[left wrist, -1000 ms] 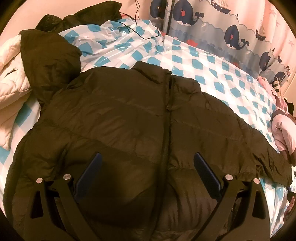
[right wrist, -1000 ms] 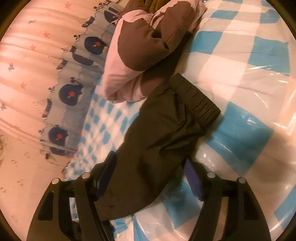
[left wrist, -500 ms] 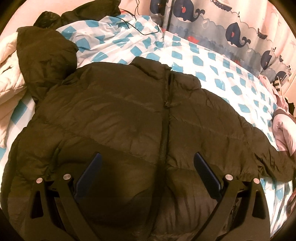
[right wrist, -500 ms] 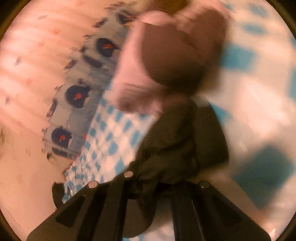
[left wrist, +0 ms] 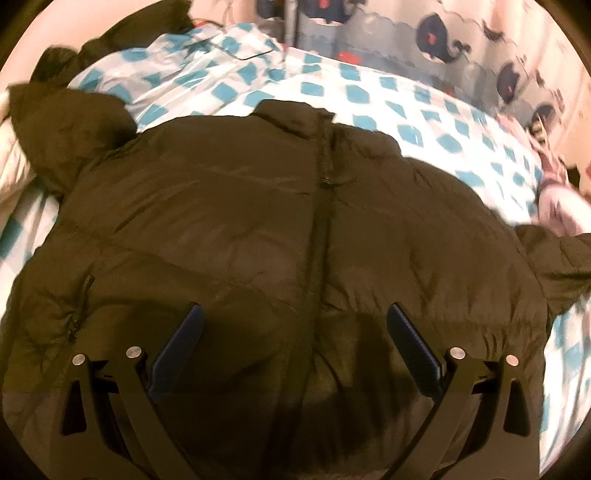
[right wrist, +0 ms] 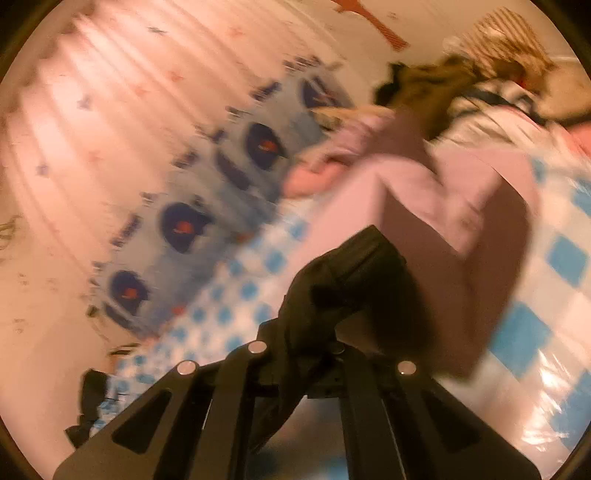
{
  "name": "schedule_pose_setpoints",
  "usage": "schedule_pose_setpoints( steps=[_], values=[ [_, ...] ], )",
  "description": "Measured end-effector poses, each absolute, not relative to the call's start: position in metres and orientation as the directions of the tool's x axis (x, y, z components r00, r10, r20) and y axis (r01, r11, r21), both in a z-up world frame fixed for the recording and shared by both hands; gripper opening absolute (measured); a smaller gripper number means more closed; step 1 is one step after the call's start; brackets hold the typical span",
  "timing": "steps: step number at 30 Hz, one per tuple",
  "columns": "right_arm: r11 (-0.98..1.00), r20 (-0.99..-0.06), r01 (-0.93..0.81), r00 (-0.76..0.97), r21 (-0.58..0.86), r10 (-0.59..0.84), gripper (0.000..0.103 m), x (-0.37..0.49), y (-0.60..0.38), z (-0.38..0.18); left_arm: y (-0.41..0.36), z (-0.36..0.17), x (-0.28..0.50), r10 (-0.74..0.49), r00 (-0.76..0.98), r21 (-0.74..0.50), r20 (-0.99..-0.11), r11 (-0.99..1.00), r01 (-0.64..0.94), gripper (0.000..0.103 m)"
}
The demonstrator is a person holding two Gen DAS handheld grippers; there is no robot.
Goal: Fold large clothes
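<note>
Right tool [right wrist: 314, 343] clamps the soft, slippery puffer jacket's [left wrist: 295, 240] sleeve cuff [right wrist: 354, 273]; left tool [left wrist: 293, 347] gapes empty above its hem.

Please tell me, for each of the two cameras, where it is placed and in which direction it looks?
Left wrist: sits on the left tool, above the bed, facing down and forward over the jacket toward the curtain; its open fingers show.
Right wrist: sits on the right tool, low, facing the curtain and a pink garment; its linkage shows, shut on the sleeve.
Shared: jacket, checkered bed, whale curtain, pink garment.
</note>
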State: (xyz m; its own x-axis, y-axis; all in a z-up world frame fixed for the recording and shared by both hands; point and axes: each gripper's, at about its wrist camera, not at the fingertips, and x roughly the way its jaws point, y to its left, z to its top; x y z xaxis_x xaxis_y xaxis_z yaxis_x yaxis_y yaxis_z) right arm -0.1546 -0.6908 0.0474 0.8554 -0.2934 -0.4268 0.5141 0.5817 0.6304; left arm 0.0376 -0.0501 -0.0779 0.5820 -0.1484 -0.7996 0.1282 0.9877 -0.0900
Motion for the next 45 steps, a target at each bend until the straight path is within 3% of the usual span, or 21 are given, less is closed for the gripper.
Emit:
schedule_pose_setpoints(
  steps=[3,4,5,6,9,11,14,16,21,25,29,32,34,39,45],
  values=[
    [0.468,-0.479,0.578,0.816,0.669,-0.323,0.008,-0.191,-0.693,-0.004,-0.058,-0.086,0.033,-0.125,0.575,-0.044,-0.808,0.987,0.153,0.095],
    [0.419,-0.501,0.602,0.798,0.679,-0.335,0.031,-0.204,-0.693,-0.020,-0.059,-0.088,0.031,-0.123,0.574,-0.038,-0.809,0.987,0.158,0.095],
    [0.336,-0.544,0.644,0.763,0.688,-0.348,0.060,-0.223,-0.694,-0.040,-0.059,-0.088,0.029,-0.125,0.574,-0.036,-0.809,0.986,0.164,0.095],
    [0.245,-0.579,0.671,0.733,0.699,-0.357,0.062,-0.244,-0.695,-0.057,-0.058,-0.087,0.028,-0.134,0.573,-0.041,-0.808,0.984,0.173,0.095],
    [0.180,-0.542,0.661,0.717,0.729,-0.438,0.062,-0.297,-0.682,-0.060,-0.045,-0.077,0.023,-0.186,0.571,-0.099,-0.799,0.979,0.181,0.095],
    [0.224,-0.512,0.679,0.695,0.699,-0.505,0.062,-0.316,-0.660,-0.038,-0.031,-0.067,0.018,-0.222,0.587,-0.151,-0.779,0.974,0.167,0.095],
    [0.387,-0.446,0.646,0.748,0.658,-0.491,0.063,-0.311,-0.611,0.005,-0.013,-0.056,0.015,-0.231,0.615,-0.176,-0.754,0.973,0.150,0.095],
    [0.506,-0.432,0.595,0.803,0.624,-0.411,0.071,-0.290,-0.572,0.023,-0.002,-0.050,0.014,-0.233,0.624,-0.192,-0.746,0.972,0.134,0.095],
    [0.737,-0.476,0.331,0.879,0.589,-0.014,0.072,-0.173,-0.434,0.033,0.029,-0.034,0.013,-0.235,0.645,-0.230,-0.727,0.969,0.095,0.095],
    [0.796,-0.510,0.085,0.807,0.600,0.298,0.073,-0.078,-0.299,0.014,0.062,-0.014,0.011,-0.203,0.696,-0.229,-0.689,0.972,0.057,0.095],
    [0.794,-0.588,0.005,0.674,0.608,0.447,0.078,-0.040,-0.207,-0.035,0.106,0.009,0.010,-0.132,0.754,-0.201,-0.643,0.980,0.000,0.095],
    [0.865,-0.723,0.008,0.553,0.502,0.415,0.078,-0.035,-0.164,-0.086,0.152,0.036,0.016,-0.085,0.808,-0.214,-0.583,0.976,-0.051,0.095],
    [0.877,-0.725,-0.005,0.560,0.481,0.401,0.078,-0.039,-0.159,-0.089,0.180,0.055,0.031,-0.052,0.829,-0.209,-0.557,0.975,-0.079,0.095],
    [0.848,-0.702,0.009,0.565,0.531,0.433,0.079,-0.041,-0.174,-0.092,0.252,0.106,0.107,-0.002,0.808,-0.216,-0.589,0.964,-0.156,0.095],
    [0.878,-0.724,-0.019,0.558,0.477,0.406,0.086,-0.033,-0.156,-0.086,0.374,0.162,0.197,0.053,0.826,-0.321,-0.561,0.906,-0.276,0.095]
  ],
)
